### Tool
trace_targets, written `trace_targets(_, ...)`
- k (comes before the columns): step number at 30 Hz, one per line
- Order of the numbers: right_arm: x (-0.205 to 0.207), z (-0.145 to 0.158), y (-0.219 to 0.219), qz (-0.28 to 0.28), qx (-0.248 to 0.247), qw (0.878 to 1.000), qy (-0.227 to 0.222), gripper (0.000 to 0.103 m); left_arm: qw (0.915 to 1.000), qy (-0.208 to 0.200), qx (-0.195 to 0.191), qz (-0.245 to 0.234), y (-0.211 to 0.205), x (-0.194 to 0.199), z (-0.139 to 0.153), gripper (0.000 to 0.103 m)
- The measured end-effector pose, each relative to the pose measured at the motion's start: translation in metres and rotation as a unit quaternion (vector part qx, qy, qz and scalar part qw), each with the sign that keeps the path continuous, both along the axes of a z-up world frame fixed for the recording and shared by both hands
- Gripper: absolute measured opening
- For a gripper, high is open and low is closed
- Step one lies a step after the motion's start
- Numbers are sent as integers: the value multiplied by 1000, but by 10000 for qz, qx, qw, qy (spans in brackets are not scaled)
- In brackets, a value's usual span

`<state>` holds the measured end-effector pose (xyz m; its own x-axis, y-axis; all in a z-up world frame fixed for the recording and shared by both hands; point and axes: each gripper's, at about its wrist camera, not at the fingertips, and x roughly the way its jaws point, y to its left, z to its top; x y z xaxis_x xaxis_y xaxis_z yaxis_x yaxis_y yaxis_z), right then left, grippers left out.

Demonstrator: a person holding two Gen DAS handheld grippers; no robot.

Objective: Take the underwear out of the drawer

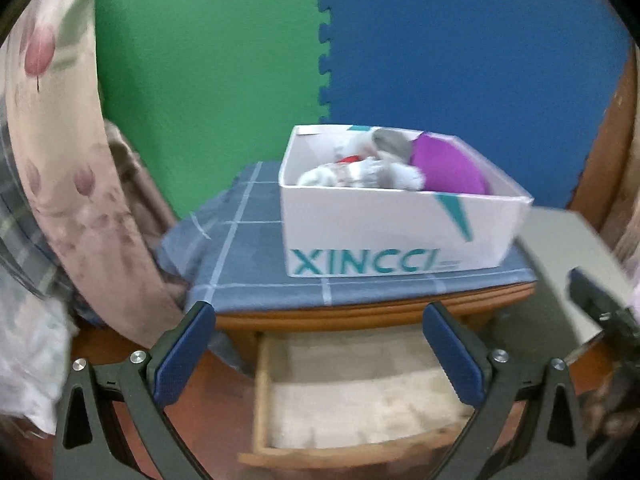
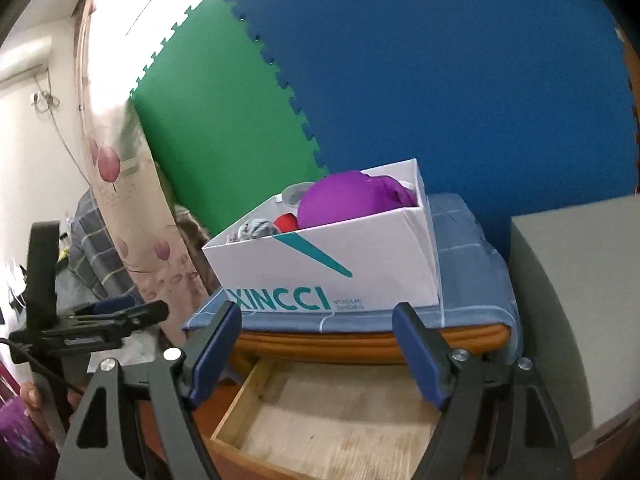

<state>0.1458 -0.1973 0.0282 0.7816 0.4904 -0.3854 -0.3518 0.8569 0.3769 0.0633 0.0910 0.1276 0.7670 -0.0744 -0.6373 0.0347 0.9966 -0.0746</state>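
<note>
The wooden drawer [image 1: 260, 392] is pulled open below the cabinet top; its pale floor shows bare in both views [image 2: 340, 432]. A white XINCCI box [image 1: 400, 232] stands on the blue checked cloth and holds purple underwear [image 1: 448, 168] and several grey, white and red garments [image 1: 360, 172]. The box [image 2: 320, 272] and the purple piece [image 2: 344, 200] also show in the right wrist view. My left gripper [image 1: 320, 352] is open and empty above the drawer. My right gripper [image 2: 316, 356] is open and empty above the drawer too.
A floral curtain [image 1: 80, 184] hangs at the left. A grey box [image 2: 580, 300] stands right of the cabinet. Green and blue foam mats [image 1: 460, 40] cover the wall behind. The left gripper shows at the left edge of the right wrist view [image 2: 100, 320].
</note>
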Motion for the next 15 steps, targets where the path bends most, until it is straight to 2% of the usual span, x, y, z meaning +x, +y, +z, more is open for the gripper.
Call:
trace_targets(2,-5,2,-6,-13,42,10000,-85,80,9997,-173,-52,163,-2,-12,2,103)
trace_targets(6,-11,-5,-5,111,-137,9998,-37,80,9971,-613,229,392,-13,-33,9,103)
trace_targets(15,-22,-13,11,426,-360,9984,-48,80,9991,-187,290,263,-24,-30,2,103)
